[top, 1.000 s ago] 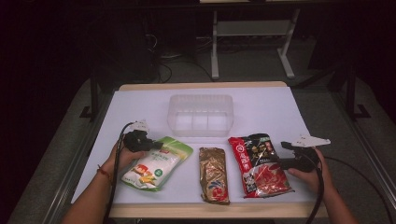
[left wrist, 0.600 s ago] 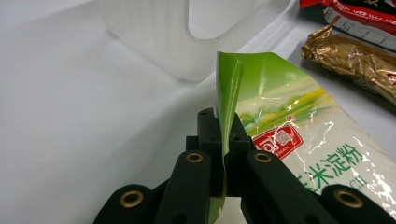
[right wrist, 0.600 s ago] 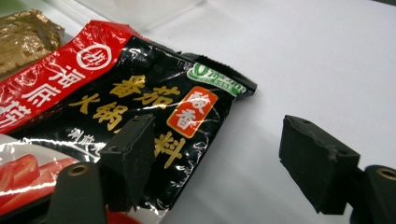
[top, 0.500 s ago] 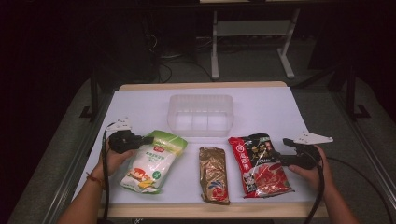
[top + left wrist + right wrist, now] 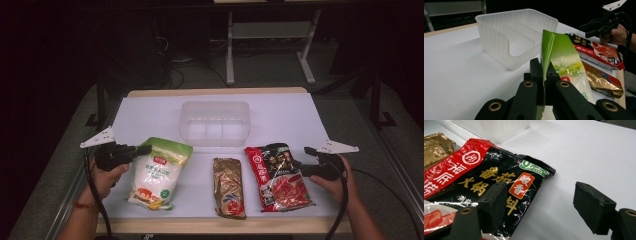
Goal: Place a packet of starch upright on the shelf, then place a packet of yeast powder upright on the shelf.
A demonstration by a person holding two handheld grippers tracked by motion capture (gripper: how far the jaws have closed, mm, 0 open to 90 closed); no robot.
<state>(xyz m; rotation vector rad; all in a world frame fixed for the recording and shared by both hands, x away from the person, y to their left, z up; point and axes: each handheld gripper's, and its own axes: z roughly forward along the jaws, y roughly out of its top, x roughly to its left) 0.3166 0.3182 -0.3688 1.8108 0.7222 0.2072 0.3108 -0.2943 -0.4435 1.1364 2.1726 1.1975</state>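
The green pouch (image 5: 556, 60) is pinched by the left claw (image 5: 543, 75); the right claw (image 5: 544, 205) gapes; the clear bin (image 5: 215, 122) is empty, with three packets left on the desk (image 5: 280, 115).

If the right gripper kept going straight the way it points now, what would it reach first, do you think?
Most likely the red-and-black packet. The right gripper is open, one of its fingers already over the packet's near edge, the other over bare table. Beyond lies the gold packet, though depth is hard to judge.

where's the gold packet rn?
High view: the gold packet lies flat near the table's front edge, between the green-and-white bag and the red-and-black packet, in front of the clear plastic bin.
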